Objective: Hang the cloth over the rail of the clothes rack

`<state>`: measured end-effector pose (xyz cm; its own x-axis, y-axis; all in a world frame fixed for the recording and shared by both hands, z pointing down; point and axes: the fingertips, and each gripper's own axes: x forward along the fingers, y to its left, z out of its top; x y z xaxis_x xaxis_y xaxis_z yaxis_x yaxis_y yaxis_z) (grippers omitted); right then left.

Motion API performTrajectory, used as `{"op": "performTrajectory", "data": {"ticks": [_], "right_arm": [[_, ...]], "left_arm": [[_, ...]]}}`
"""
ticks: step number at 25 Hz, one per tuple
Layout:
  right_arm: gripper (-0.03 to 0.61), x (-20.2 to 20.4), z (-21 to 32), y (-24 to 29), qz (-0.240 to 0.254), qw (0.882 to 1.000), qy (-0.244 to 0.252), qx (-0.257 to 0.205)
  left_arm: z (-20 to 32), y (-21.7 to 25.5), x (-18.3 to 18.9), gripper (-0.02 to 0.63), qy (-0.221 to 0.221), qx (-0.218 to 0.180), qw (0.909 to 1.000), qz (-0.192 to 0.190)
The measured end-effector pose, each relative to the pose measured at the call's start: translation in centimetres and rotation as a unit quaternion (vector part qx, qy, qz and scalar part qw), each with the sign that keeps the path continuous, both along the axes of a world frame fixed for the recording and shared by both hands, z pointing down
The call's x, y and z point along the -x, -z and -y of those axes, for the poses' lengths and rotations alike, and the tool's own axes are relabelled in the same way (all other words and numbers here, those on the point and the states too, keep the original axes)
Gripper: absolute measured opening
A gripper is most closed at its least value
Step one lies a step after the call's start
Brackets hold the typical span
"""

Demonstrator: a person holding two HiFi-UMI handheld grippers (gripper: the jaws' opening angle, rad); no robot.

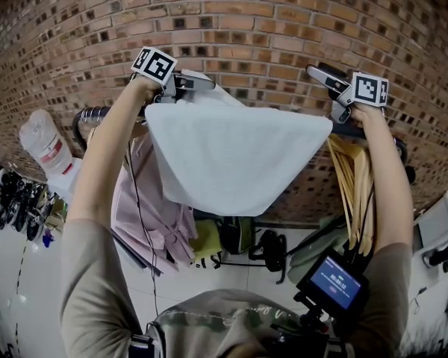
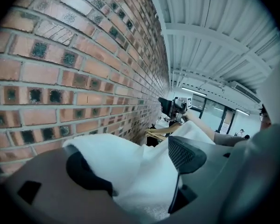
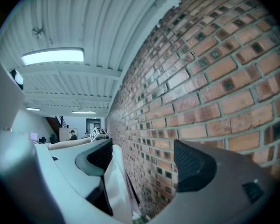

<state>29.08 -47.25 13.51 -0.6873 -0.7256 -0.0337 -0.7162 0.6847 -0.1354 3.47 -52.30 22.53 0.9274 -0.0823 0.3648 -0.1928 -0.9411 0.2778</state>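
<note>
Both arms are raised before a brick wall (image 1: 246,21), and a white cloth (image 1: 231,159) is spread between the 2 grippers. It is draped across the rail (image 1: 93,112) of the clothes rack, its lower edge hanging down in a broad curve in front of the other garments.

The left gripper (image 1: 201,82) is seen at the cloth's upper left corner. In the left gripper view its 2 jaws are set wide apart – the cloth (image 2: 130,171) lies bunched in the gap, folded over the top of the left-hand pad (image 2: 86,171) and resting against the right-hand pad (image 2: 186,153). No squeeze on the fabric can be made out.

The right gripper (image 1: 325,80) is held at the cloth's upper right corner. In the right gripper view its jaws are spread wide, with bare wall seen through the gap; a strip of cloth (image 3: 116,181) hangs just beside the left-hand jaw's inner face, while the other jaw stands well clear of it, so nothing is clamped.

On the rail, a pink garment (image 1: 145,192) is hung to the left of the cloth and partly behind it – wooden hangers (image 1: 355,177) are gathered to its right. A small device with a blue screen (image 1: 332,282) is seen at the lower edge of the head view.
</note>
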Motion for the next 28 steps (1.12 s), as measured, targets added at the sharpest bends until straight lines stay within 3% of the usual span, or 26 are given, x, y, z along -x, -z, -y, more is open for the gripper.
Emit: {"op": "performTrajectory", "data": {"ticks": [4,6,9,12,16,20,25,28], "right_arm": [[0.411,0.8,-2.2,4.7,0.036,0.993,0.022,-0.107],[0.411,1.1,-3.9,6.6,0.010,0.985,0.016,-0.171],[0.411,3.0,-7.2,8.1,-0.073,0.965,0.019,-0.250],[0.411,5.1,-11.7,10.1,-0.059,0.959,0.044,-0.274],[0.410,5.3,-18.9,9.6,0.034,0.964,0.093,-0.248],[0.410,5.9,-23.1,3.5,0.035,0.972,0.144,-0.179],[0.408,6.3,-23.5,-1.5,0.026,0.984,0.144,-0.106],[0.408,6.9,-22.7,-4.3,0.009,0.988,0.144,-0.059]], "left_arm": [[0.2,-0.8,0.4,0.393,-0.002,0.000,0.9998,0.019],[0.1,-1.1,0.4,0.393,-0.008,-0.004,0.9996,0.027],[-0.4,-1.3,0.3,0.388,-0.025,-0.010,0.9989,0.037],[-0.4,-0.9,0.2,0.388,-0.029,-0.012,0.9991,0.030],[-0.6,-0.4,0.1,0.388,-0.027,-0.017,0.9993,0.019],[-0.6,0.6,0.3,0.388,-0.025,-0.029,0.9993,-0.005],[-1.2,0.4,0.2,0.388,-0.035,-0.023,0.9991,-0.002],[-1.0,0.6,0.6,0.388,-0.027,-0.046,0.9986,0.005]]}}
